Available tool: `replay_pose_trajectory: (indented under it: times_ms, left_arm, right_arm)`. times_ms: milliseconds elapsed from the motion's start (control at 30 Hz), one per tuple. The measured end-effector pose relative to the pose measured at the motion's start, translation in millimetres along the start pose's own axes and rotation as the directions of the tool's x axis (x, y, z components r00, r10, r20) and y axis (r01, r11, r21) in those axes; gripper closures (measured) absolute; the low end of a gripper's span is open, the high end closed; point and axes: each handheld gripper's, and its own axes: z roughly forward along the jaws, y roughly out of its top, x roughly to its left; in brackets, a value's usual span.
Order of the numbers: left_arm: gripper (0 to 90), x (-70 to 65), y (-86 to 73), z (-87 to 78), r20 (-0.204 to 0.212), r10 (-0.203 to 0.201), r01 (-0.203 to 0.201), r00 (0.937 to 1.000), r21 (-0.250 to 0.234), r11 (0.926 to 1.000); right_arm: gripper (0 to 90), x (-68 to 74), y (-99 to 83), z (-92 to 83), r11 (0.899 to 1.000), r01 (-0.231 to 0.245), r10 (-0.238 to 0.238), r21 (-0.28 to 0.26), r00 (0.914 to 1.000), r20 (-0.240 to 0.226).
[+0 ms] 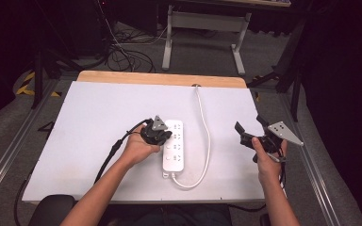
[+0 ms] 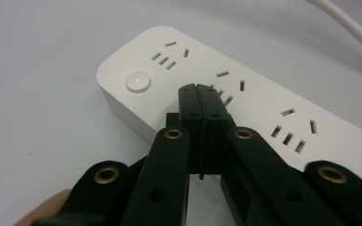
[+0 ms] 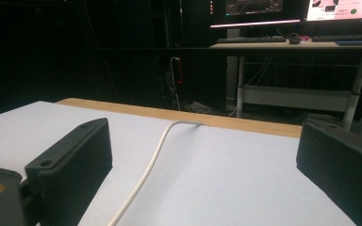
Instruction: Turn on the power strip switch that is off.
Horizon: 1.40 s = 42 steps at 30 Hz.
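A white power strip point(image 1: 174, 146) lies lengthwise in the middle of the white table point(image 1: 89, 122). Its round button point(image 2: 138, 81) sits at the end, beside several socket groups. My left gripper point(image 1: 161, 135) is shut with nothing between its jaws. In the left gripper view the left gripper point(image 2: 199, 89) has its tips over the power strip point(image 2: 264, 108), at the second socket group past the button. I cannot tell whether they touch it. My right gripper point(image 1: 250, 123) is held open near the table's right edge. In its own view the right gripper point(image 3: 207, 141) has bare table and the strip's white cord point(image 3: 146, 174) between its jaws.
The white cord point(image 1: 206, 136) loops from the strip's near end up to the wooden back edge point(image 1: 160, 77). A black cable point(image 1: 108, 160) trails from the left gripper toward the front. A desk frame point(image 1: 202, 28) stands behind the table, and lit monitors point(image 3: 264, 9) stand beyond.
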Motion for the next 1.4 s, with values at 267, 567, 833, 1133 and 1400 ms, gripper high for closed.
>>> replay_pose_trajectory:
  times_ms: [267, 567, 833, 1133, 1400]
  left_arm:
    - [90.0, 1.7, 0.1, 0.0, 0.012, -0.017, 0.017, 0.9998, -0.001, 0.9998]
    - [90.0, 1.7, 1.0, -0.1, 0.013, -0.018, 0.018, 0.9998, 0.007, 0.9998]
    - [90.0, 2.6, 3.1, -0.2, 0.015, -0.014, 0.014, 0.9998, 0.019, 0.9997]
    - [90.0, 2.8, 3.3, -0.9, 0.017, -0.028, 0.028, 0.9995, 0.009, 0.9996]
    - [90.0, 1.0, 3.5, -1.2, -0.014, -0.005, 0.005, 0.9999, 0.006, 1.0000]
  right_arm:
    - [4.8, 0.6, 0.6, -1.8, 1.000, -0.001, 0.001, -0.003, 1.0000, 0.004]
    - [4.9, 1.1, 0.5, -1.1, 1.000, 0.003, -0.003, 0.003, 1.0000, 0.002]
    - [4.9, 1.5, -0.1, 0.9, 1.000, 0.005, -0.005, 0.008, 1.0000, 0.000]
    - [4.9, 1.0, -0.9, 2.5, 1.000, 0.005, -0.005, 0.018, 1.0000, -0.001]
    - [4.9, 1.0, -1.0, 2.9, 1.000, 0.004, -0.004, 0.018, 1.0000, -0.003]
